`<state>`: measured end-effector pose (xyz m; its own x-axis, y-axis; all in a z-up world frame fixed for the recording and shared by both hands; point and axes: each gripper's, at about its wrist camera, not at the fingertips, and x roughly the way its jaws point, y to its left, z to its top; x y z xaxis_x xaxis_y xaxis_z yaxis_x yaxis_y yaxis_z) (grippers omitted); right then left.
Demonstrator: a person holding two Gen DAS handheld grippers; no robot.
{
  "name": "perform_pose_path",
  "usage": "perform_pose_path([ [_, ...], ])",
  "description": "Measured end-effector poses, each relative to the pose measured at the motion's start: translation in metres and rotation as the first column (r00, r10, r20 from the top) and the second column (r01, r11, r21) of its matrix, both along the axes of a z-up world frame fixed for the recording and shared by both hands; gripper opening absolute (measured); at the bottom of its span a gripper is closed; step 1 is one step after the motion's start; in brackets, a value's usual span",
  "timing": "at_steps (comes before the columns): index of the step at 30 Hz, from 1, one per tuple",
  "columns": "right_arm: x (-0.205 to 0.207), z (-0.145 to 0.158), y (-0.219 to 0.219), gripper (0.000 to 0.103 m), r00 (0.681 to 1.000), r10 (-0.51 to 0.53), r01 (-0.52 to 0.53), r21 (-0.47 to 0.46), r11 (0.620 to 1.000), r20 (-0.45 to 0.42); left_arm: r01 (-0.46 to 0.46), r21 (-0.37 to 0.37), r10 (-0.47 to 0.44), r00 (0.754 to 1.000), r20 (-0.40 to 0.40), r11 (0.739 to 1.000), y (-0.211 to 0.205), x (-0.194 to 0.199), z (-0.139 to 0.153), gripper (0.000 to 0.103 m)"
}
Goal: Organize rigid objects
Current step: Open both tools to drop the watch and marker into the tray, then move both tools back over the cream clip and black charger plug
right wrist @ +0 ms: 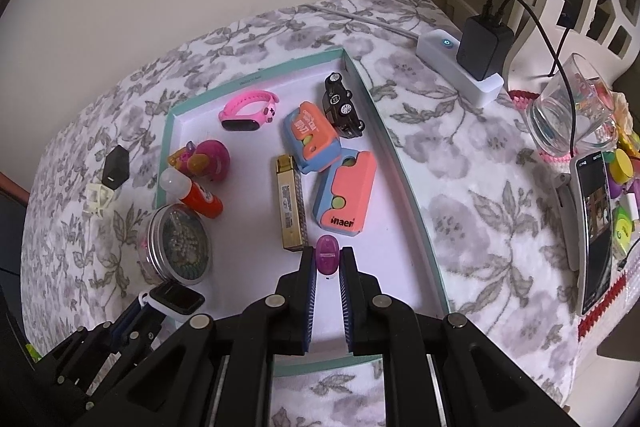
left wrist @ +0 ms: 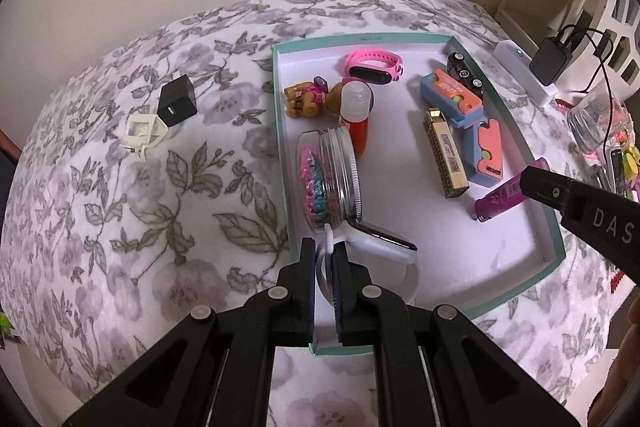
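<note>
A teal-rimmed white tray (left wrist: 516,131) (right wrist: 404,167) lies on the floral bedspread. My left gripper (left wrist: 324,251) is shut on the strap of a white smartwatch (left wrist: 384,243) at the tray's near left edge; the watch also shows in the right wrist view (right wrist: 176,297). My right gripper (right wrist: 328,259) is shut on a purple lighter (right wrist: 328,253), held just above the tray floor near its front; the lighter also shows in the left wrist view (left wrist: 500,197). In the tray lie a bead jar (left wrist: 328,179), a pink fitness band (left wrist: 374,65), a toy figure (left wrist: 312,97), a glue stick (left wrist: 356,115), a gold harmonica (left wrist: 446,153), a blue-orange toy gun (left wrist: 464,107) and a black toy car (left wrist: 464,69).
A black charger cube (left wrist: 176,101) and a white plastic frame (left wrist: 142,131) lie on the bedspread left of the tray. To the right are a power strip with an adapter (right wrist: 468,63), a glass (right wrist: 572,115), a phone (right wrist: 596,227) and small coloured items.
</note>
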<state>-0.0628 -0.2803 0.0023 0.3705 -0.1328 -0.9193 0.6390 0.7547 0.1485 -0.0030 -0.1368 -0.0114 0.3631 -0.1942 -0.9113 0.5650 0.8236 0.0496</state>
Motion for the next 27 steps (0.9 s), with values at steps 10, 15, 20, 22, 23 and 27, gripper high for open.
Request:
perform_pose_path([
  [10, 0.002, 0.0, -0.003, 0.017, 1.0, 0.001, -0.001, -0.007, 1.0, 0.007, 0.01, 0.016, -0.011, 0.999, 0.032, 1.0, -0.004, 0.0, -0.001, 0.027],
  [15, 0.003, 0.001, -0.003, 0.029, 1.0, 0.003, -0.003, -0.014, 1.0, 0.011, 0.008, 0.006, -0.008, 0.999, 0.042, 1.0, -0.003, 0.0, 0.002, 0.047],
  [20, 0.003, 0.0, -0.003, 0.036, 1.0, -0.002, 0.002, -0.019, 1.0, 0.012, -0.005, -0.01, 0.005, 0.999, 0.046, 1.0, -0.001, 0.002, 0.007, 0.065],
  [22, 0.003, 0.0, -0.004, 0.044, 1.0, -0.003, 0.003, -0.017, 1.0, 0.016, -0.014, -0.012, 0.014, 0.999, 0.043, 1.0, 0.001, 0.004, 0.007, 0.067],
  [23, 0.003, 0.0, -0.005, 0.044, 1.0, -0.004, 0.004, -0.016, 1.0, 0.017, -0.021, -0.012, 0.021, 0.999, 0.039, 1.0, 0.002, 0.005, 0.007, 0.068],
  [27, 0.004, -0.002, -0.005, 0.059, 1.0, -0.006, 0.006, -0.018, 1.0, 0.018, -0.063, -0.017, 0.064, 0.998, 0.029, 0.998, 0.009, 0.013, 0.008, 0.068],
])
